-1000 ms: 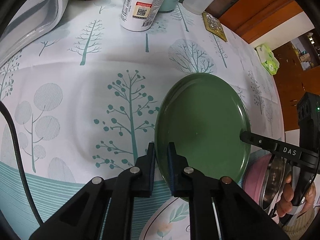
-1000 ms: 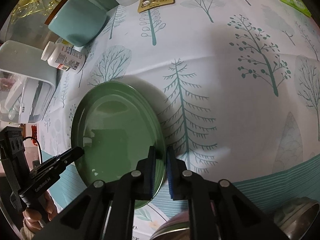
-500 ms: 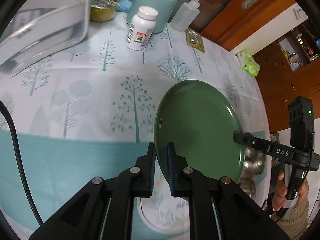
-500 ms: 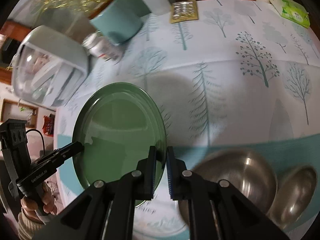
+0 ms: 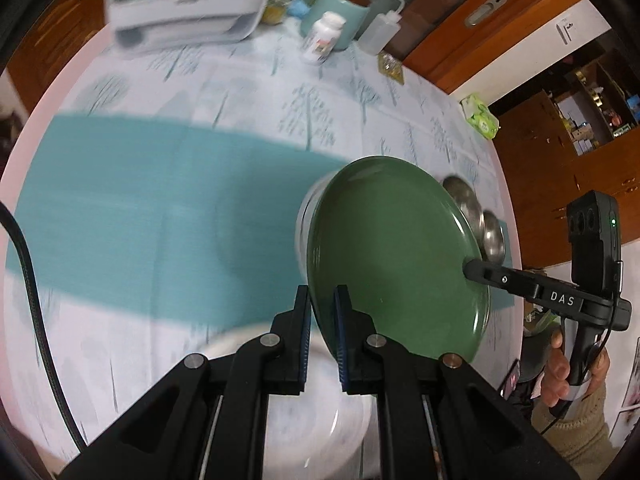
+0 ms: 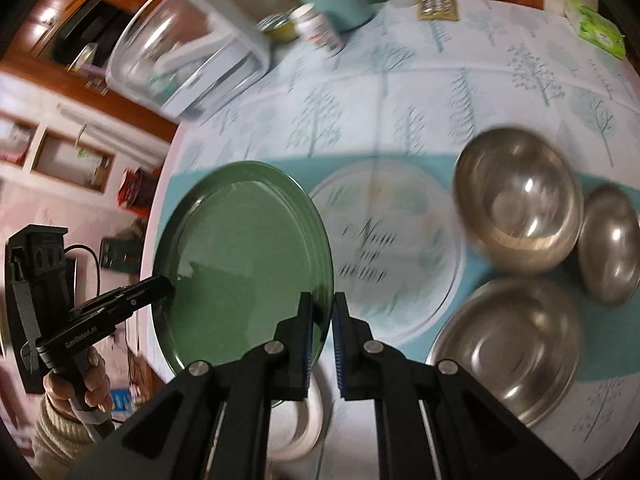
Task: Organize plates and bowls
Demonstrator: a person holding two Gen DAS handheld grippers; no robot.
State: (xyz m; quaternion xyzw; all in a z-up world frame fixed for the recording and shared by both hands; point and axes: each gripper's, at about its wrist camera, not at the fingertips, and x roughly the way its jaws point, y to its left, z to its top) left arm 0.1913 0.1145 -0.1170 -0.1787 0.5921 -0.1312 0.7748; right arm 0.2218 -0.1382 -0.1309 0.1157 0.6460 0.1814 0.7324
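Above the surface [image 6: 400, 92] we hold the green plate [image 5: 392, 256] up by two edges, left tongs [image 5: 322, 332] and right tongs [image 6: 322, 336] pinched tight, so it stays steady.

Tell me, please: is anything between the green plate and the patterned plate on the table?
Nothing visible. The green plate, clamped at opposite rims by the left tool and the right tool, hangs above the table; the patterned plate beside it lies bare.
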